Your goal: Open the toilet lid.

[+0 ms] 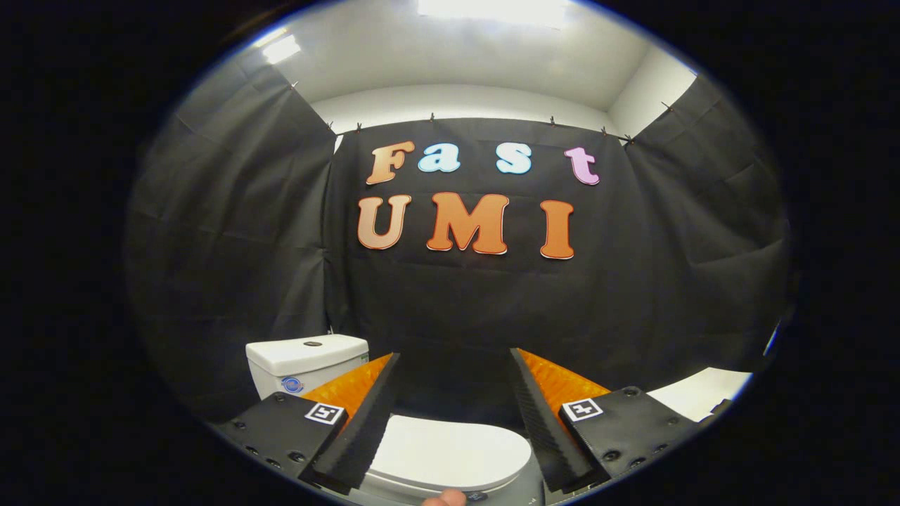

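My gripper point(453, 358) gapes wide, holding nothing; its fingers hide the closed toilet lid's point(450, 446) sides, with the tank point(307, 360) beyond them

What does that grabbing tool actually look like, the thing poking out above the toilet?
The gripper has two long jaws, standing wide apart with nothing between them. Each finger has a black ribbed inner face and a bright orange textured outer side. Each sits on a flat black plate with screws, and each plate carries a small square black-and-white marker. Below lies the white toilet lid, down.
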A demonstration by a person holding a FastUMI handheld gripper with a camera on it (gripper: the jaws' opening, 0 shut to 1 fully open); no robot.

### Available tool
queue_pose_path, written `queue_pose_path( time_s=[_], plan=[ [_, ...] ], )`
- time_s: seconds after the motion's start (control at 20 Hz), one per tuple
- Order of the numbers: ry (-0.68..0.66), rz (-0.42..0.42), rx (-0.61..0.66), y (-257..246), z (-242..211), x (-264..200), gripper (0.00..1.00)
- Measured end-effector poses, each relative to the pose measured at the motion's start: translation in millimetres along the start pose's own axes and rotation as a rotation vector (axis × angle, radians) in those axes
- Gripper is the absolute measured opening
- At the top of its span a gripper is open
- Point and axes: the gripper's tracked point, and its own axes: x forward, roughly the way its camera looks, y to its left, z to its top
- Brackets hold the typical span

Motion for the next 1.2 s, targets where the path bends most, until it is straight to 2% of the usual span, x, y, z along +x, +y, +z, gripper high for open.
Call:
queue_pose_path(
  time_s=[0.45, 0.9, 1.2],
  plan=[
    [0.009, 0.021, 0.003, 8.9, 1.7, -2.8, 0.97],
    [-0.018, 0.115, 0.040, 38.7, -0.2, 0.2, 0.97],
    [-0.035, 0.110, 0.097, 43.5, -10.8, 3.2, 0.97]
  ],
)
